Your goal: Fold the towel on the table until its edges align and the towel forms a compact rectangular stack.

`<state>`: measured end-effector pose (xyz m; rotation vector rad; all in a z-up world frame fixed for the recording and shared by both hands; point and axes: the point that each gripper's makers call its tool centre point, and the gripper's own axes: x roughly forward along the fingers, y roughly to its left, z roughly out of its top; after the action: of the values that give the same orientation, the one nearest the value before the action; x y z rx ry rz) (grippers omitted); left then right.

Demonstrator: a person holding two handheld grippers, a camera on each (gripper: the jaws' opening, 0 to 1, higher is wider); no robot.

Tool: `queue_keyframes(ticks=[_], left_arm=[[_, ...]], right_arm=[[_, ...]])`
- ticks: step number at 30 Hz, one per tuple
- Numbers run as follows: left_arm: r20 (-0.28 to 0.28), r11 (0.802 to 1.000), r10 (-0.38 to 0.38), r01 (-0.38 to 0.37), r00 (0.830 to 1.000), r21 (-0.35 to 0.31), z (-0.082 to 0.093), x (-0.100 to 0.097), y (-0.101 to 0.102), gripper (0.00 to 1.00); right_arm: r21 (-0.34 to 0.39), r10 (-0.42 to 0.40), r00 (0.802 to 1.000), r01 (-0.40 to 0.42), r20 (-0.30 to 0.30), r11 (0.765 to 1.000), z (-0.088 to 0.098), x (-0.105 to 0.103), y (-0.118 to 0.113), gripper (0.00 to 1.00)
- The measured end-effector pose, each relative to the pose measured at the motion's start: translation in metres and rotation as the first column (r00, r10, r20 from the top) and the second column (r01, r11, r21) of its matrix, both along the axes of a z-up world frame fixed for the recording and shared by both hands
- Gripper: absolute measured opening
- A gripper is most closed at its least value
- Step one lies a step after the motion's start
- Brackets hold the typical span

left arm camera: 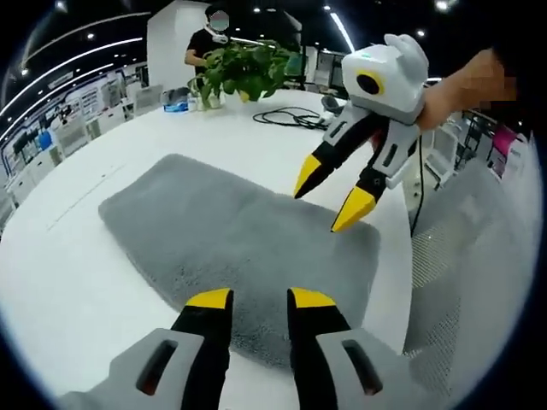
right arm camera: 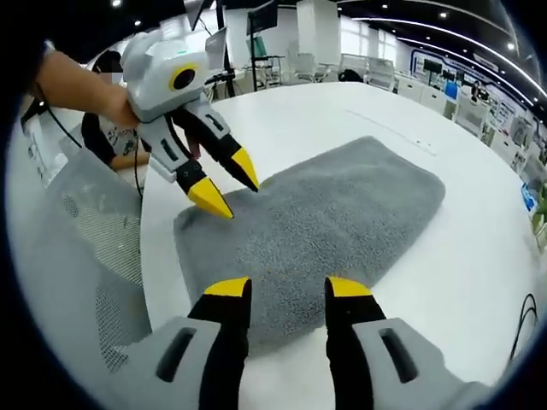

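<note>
Towel (left arm camera: 231,231) flat on counter (left arm camera: 68,282), long axis running away from both grippers, left gripper (left arm camera: 260,299) and right gripper (right arm camera: 286,288) released over near short edge's corners.

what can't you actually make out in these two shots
- Near edge of the gray towel: in the left gripper view, the left gripper covers it.
- Same in the right gripper view: the right gripper covers the towel's near edge.
- Small items beside the potted plant: too small and far to name.
- Black cable: its end is too small to follow.
</note>
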<state>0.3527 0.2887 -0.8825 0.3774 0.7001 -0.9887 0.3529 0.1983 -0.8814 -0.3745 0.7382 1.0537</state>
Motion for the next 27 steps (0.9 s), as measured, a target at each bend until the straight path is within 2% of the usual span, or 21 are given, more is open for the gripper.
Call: queue_keyframes(ticks=[6,12,15,19,23,25,27], left_arm=[[-0.006,0.997,-0.072,0.072,0.997,-0.007,-0.001,-0.018,0.001,0.28],[-0.024,0.996,-0.082,0.082,0.996,-0.018,-0.002,-0.022,-0.004,0.32],[-0.024,0.993,-0.113,0.112,0.993,-0.022,-0.002,-0.029,-0.005,0.36],[-0.024,0.992,-0.126,0.126,0.992,-0.020,-0.006,-0.037,-0.003,0.48],[-0.027,0.989,-0.143,0.142,0.989,-0.034,-0.008,-0.042,-0.003,0.53],[-0.005,0.982,-0.187,0.187,0.982,-0.023,-0.009,-0.047,-0.004,0.57],[0.018,0.971,-0.241,0.240,0.970,0.020,-0.013,-0.052,-0.003,0.57]], right_arm=[[0.035,0.064,0.998,-0.063,-0.010,0.997,0.001,-0.017,0.003,0.42],[0.029,0.098,0.995,-0.098,-0.024,0.995,-0.005,-0.032,0.005,0.47],[0.009,0.135,0.991,-0.135,-0.006,0.991,-0.007,-0.040,0.004,0.51],[-0.016,0.178,0.984,-0.178,0.009,0.984,-0.015,-0.048,0.002,0.54],[-0.041,0.202,0.979,-0.201,0.026,0.979,-0.018,-0.052,0.003,0.56],[-0.074,0.232,0.972,-0.228,0.049,0.971,-0.021,-0.053,0.002,0.57],[-0.098,0.260,0.964,-0.253,0.064,0.963,-0.027,-0.054,0.002,0.57]])
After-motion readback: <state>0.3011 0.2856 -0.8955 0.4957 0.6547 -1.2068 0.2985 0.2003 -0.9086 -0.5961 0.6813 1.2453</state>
